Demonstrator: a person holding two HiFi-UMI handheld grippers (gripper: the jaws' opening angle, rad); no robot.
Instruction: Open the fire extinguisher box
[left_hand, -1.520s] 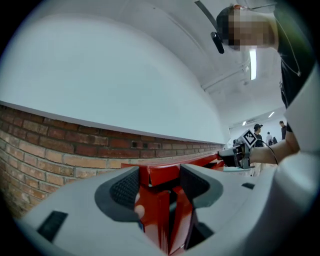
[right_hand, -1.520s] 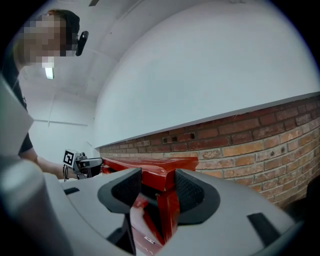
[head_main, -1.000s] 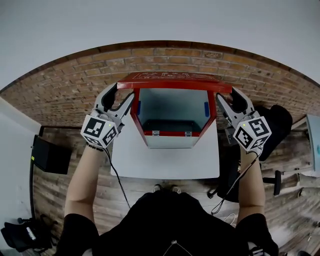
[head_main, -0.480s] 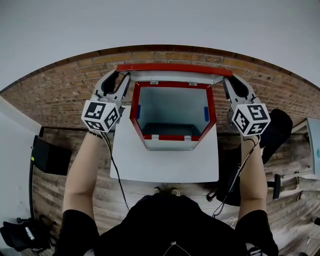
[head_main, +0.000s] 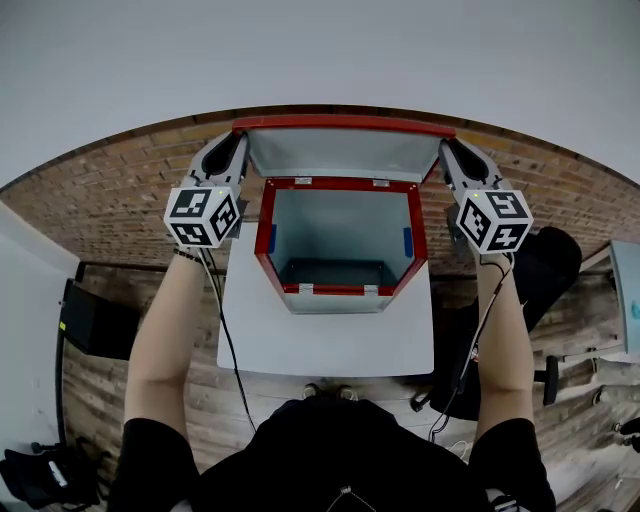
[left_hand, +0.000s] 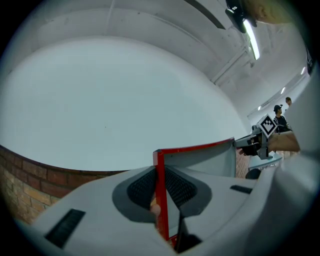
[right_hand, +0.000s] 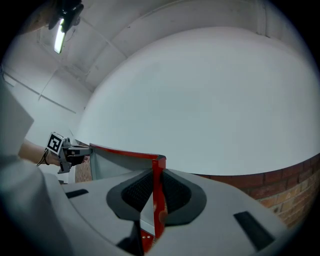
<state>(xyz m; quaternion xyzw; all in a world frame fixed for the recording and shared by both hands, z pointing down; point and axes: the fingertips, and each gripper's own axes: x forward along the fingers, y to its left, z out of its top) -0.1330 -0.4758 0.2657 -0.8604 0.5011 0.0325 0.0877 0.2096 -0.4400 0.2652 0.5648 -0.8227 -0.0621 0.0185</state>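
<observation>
Both claws are on the lid here. The left claw (left_hand: 161, 187) has its jaws closing with the red side edge of the lid (head_main: 345, 155) running straight up between the ribbed pads, and they already look pressed onto it. The right claw (right_hand: 155, 192) is the mirror image, jaws closing on the opposite red edge. Seen from the head view, one claw sits at the back left corner of the fire extinguisher box (head_main: 265, 225) and the other at its back right corner. They're about level, so neither hand is nearer and it's an even two-handed hold. The lid is swung up off the box with its grey underside facing the person. Its long axis runs left to right from claw to claw, along the box's back rim, where it seems to be hinged. The box stands open, with nothing I can see inside, on the white worktop (head_main: 320, 340), and the brick wall (head_main: 120, 190) is beyond the box. What matters next, I reckon, is that the lid stands above and behind the box's opening. Any more travel has to arc back around that back rim, with both claws moving together so the lid doesn't twist. I'd call it nearly done.
</observation>
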